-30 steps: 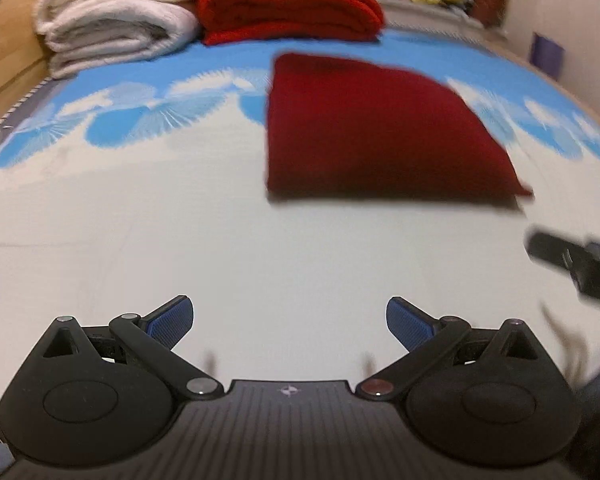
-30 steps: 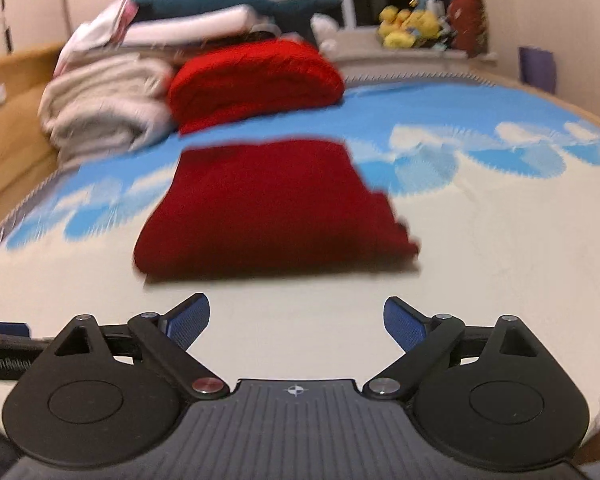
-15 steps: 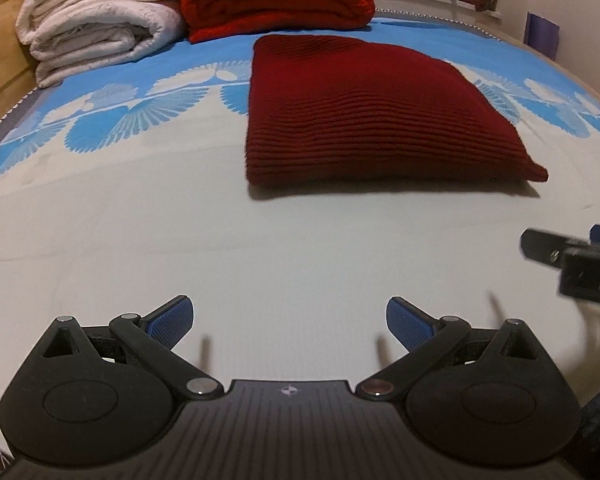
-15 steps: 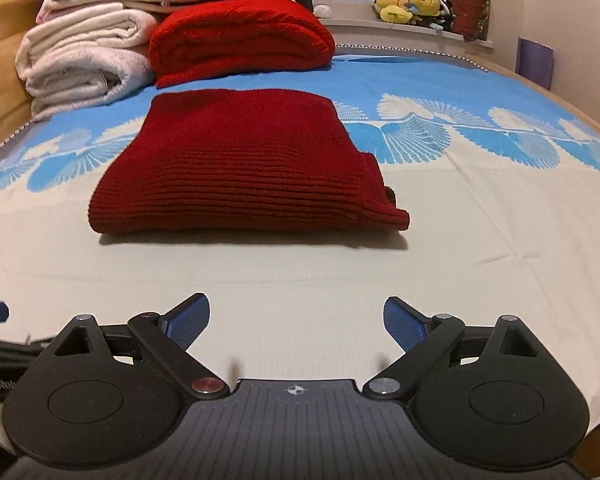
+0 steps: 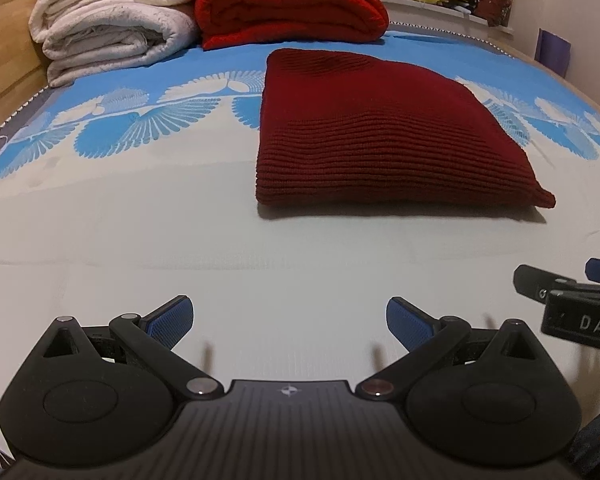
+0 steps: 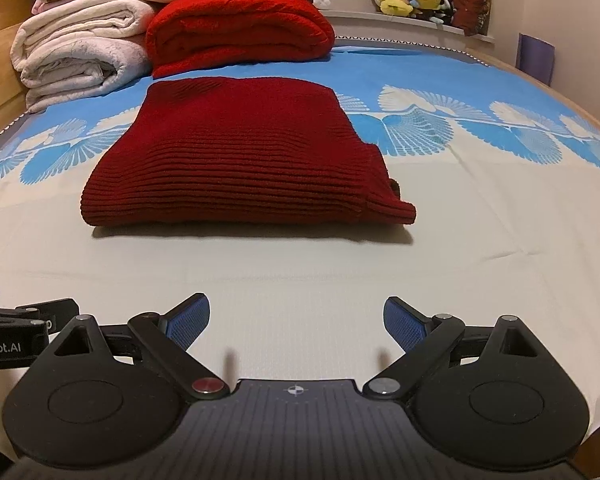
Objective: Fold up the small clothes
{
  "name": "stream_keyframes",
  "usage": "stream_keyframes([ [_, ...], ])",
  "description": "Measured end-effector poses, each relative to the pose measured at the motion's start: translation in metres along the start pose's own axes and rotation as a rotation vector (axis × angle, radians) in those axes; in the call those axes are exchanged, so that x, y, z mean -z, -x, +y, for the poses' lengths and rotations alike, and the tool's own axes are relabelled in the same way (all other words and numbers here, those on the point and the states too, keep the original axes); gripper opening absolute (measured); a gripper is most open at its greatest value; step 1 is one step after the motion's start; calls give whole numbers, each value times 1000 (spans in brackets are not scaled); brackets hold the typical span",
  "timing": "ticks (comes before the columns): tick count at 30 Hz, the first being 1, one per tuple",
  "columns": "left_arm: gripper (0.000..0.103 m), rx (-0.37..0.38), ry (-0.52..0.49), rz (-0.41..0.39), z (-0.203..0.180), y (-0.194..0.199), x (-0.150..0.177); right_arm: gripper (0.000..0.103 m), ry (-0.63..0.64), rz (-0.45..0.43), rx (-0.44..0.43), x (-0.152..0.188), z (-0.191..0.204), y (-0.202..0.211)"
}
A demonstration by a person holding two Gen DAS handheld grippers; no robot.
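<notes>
A dark red knit sweater (image 5: 384,136) lies folded flat on the bed (image 5: 140,232), on the pale sheet by its blue pattern. Well short of it, the left claw (image 5: 290,320) and right claw (image 6: 296,318) hover side by side, jaws apart and empty.

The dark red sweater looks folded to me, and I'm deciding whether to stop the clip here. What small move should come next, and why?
Probably just keep both grippers back and open. The dark red sweater lies as a neat folded rectangle on the bed sheet, with the left gripper and right gripper both empty and short of it. At most, tuck the small corner poking out at its near right.
</notes>
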State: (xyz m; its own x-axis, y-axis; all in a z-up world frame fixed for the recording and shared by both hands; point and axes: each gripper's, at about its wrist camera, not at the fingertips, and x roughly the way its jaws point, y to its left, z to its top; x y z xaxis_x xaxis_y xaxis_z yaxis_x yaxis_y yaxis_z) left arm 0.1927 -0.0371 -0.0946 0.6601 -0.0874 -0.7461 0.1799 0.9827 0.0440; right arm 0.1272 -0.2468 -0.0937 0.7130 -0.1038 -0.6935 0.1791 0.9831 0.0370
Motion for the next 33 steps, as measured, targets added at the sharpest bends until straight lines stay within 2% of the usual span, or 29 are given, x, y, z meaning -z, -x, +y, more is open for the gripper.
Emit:
stream_keyframes([
  [33, 103, -1, -3, 8, -1, -3, 3, 94, 0, 6, -18, 1, 0, 1],
])
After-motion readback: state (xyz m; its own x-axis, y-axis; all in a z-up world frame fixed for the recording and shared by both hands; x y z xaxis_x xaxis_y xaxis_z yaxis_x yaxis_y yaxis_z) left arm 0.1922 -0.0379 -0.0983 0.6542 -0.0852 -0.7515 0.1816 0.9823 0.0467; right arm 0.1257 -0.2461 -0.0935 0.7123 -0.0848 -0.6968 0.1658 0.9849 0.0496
